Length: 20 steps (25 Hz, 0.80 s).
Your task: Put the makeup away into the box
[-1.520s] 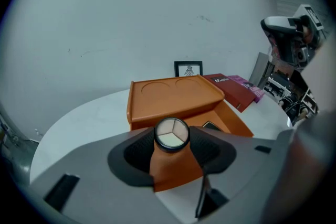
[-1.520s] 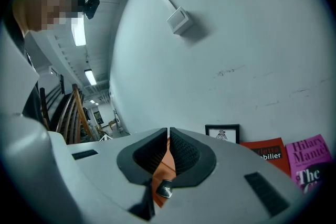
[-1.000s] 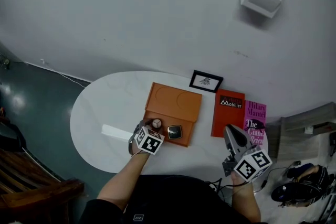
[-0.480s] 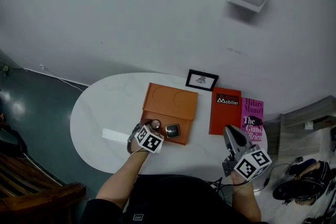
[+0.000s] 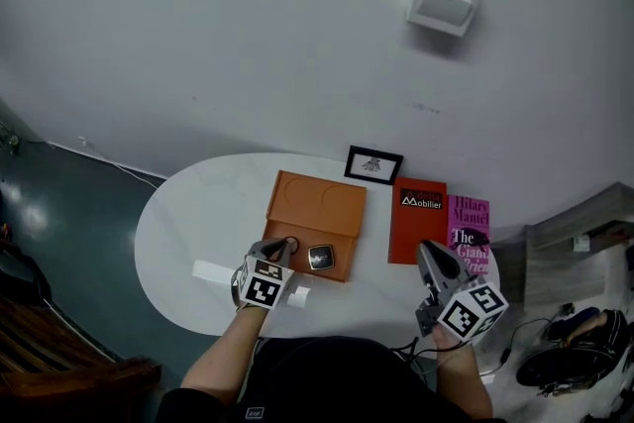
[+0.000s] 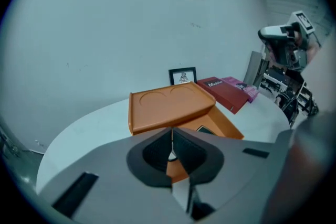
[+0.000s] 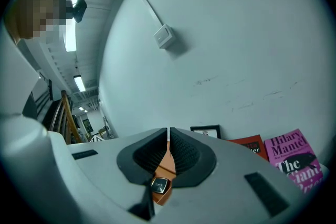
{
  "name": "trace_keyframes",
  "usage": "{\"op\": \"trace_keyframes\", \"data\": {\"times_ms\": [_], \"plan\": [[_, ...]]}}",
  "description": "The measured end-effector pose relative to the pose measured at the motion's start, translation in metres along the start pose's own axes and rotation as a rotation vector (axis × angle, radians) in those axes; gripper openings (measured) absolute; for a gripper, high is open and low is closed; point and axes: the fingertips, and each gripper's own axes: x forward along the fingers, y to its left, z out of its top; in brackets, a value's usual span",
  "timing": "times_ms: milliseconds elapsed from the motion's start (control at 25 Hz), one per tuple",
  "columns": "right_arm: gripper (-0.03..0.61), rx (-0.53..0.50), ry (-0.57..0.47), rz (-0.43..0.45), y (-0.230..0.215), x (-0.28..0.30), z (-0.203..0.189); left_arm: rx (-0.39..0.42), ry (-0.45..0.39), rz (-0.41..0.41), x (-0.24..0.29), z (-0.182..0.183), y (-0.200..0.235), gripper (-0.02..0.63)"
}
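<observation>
Left gripper point(image 5: 280, 249) has just snapped closed with nothing between its jaws, tips over the orange box point(image 5: 315, 205). Right gripper point(image 5: 428, 255) is pinched together, empty. A dark square compact point(image 5: 319, 259) lies flat in the box's near tray, and the lid is opened back toward the wall. Beyond, a red book point(image 5: 416, 218) reads "Mobilier" and a pink book point(image 5: 469, 231) reads "Hilary Mantel".

Flat red hardcover book point(image 5: 416, 218), right of centre on the table: black label point(image 5: 422, 200) near its far edge reads "Mobilier" in white; smaller print above it is unreadable. Pink paperback book point(image 5: 468, 231) just right of it: "Hilary Mantel" at the far end, "The Giant" in black below; next line partly covered, can't read. Right gripper view shows the same pink title lines, cut off at the frame edge. Black-framed picture point(image 5: 373, 164) at the far side: small drawing, no legible caption.
</observation>
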Motion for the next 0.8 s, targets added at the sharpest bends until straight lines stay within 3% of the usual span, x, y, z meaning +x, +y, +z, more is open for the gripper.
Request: {"op": "trace_keyframes", "data": {"times_ms": [360,520,640,800], "plan": [[0.041,-0.041,0.000,0.107,0.003,0.003,0.007,-0.083,-0.254,0.009,-0.079,0.069,-0.031,0.015],[0.041,-0.092,-0.002,0.180,0.025,0.011,0.022,-0.062,-0.328,0.030,-0.116,0.102,-0.036,0.015],[0.041,-0.155,-0.068,0.240,0.055,0.020,0.052,-0.036,-0.404,0.012,-0.143,0.131,-0.036,0.015],[0.041,-0.223,-0.125,0.198,0.089,0.037,0.086,0.003,-0.520,-0.004,-0.180,0.173,-0.021,0.015]]}}
